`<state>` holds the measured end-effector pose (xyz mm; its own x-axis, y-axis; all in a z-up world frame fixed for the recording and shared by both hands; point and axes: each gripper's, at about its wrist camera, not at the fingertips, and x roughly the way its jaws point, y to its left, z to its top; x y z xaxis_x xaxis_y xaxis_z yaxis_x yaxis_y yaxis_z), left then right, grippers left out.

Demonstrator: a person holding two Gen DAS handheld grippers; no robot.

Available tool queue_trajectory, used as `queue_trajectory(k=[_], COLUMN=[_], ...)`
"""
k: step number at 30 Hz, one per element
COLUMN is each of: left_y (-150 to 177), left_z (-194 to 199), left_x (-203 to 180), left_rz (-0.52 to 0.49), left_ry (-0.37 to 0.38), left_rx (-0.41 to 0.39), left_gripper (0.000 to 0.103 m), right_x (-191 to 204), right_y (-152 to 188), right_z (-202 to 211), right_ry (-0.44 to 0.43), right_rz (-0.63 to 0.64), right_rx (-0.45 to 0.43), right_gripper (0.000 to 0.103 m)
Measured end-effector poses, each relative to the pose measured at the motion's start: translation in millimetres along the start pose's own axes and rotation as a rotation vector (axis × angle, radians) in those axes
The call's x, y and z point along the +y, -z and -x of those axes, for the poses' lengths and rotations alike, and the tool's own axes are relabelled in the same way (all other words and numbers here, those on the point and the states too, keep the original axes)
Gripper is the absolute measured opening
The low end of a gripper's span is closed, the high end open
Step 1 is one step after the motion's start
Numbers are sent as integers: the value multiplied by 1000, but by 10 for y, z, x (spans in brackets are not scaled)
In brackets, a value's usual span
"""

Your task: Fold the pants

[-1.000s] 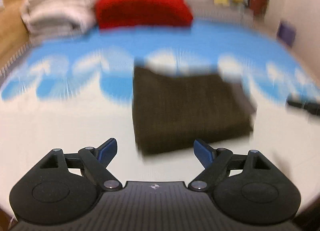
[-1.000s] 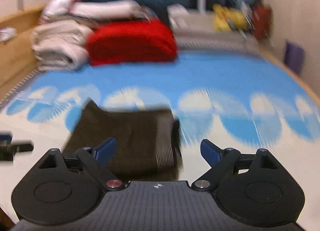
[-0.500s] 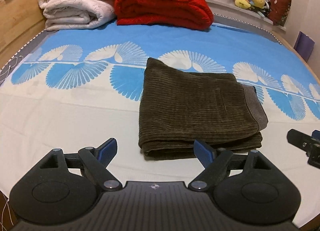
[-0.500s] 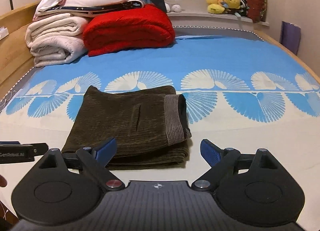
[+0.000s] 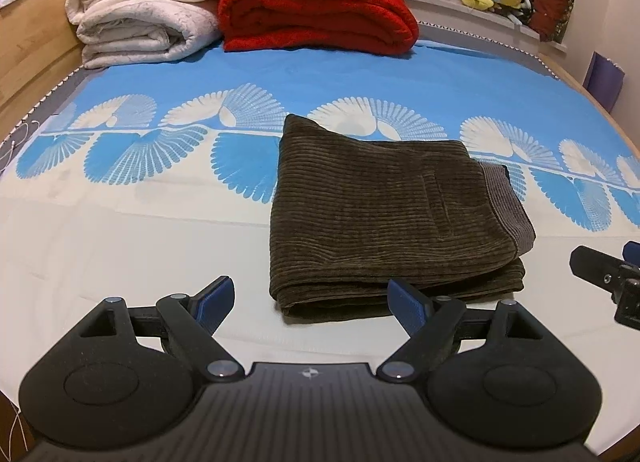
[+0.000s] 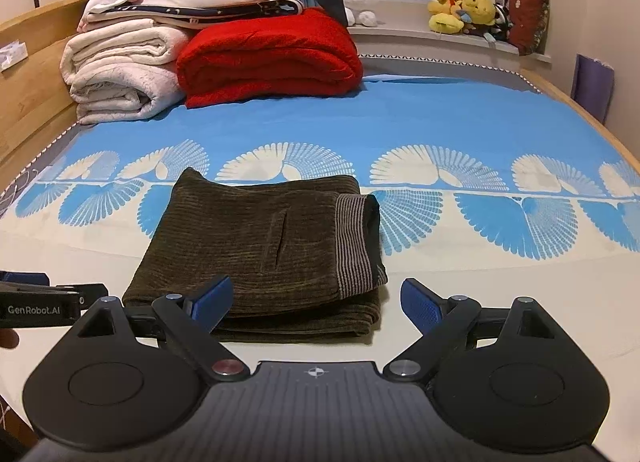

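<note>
Dark olive corduroy pants (image 5: 384, 218) lie folded into a thick rectangle on the bed, their striped grey waistband (image 6: 354, 242) on the right side. My left gripper (image 5: 310, 302) hovers open just short of the stack's near edge, with nothing between its blue pads. In the right wrist view the same pants (image 6: 260, 250) sit ahead and slightly left. My right gripper (image 6: 316, 302) is open too, empty, in front of the stack's near right corner. Each gripper shows at the edge of the other's view.
The bed sheet (image 5: 120, 246) is white near me and blue with white fan prints farther off. Folded white blankets (image 6: 120, 74) and a red blanket (image 6: 272, 62) are stacked at the headboard end. Plush toys (image 6: 460, 14) line the windowsill. A wooden bed frame (image 6: 32, 74) runs along the left.
The blur of a second ago has cleared and both views have steadied. The pants lie as they did half a second ago and both grippers have stayed open.
</note>
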<state>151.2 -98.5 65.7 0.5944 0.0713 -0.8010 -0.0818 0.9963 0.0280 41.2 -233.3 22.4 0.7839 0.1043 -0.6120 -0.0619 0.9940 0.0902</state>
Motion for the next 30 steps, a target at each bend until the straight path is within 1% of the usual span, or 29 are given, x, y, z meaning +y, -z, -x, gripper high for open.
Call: queue_trajectory(k=[15, 30], left_y=[-5, -4], left_z=[-34, -20], left_x=[-41, -13], left_rz=[-2, -6], left_ry=[10, 15], left_rx=[19, 19], left_gripper=[88, 88], right_x=[158, 166], right_y=[1, 4], right_z=[-9, -17], right_ry=[-4, 3], right_rz=[87, 94], right_rx=[-10, -10], right_gripper=[91, 92])
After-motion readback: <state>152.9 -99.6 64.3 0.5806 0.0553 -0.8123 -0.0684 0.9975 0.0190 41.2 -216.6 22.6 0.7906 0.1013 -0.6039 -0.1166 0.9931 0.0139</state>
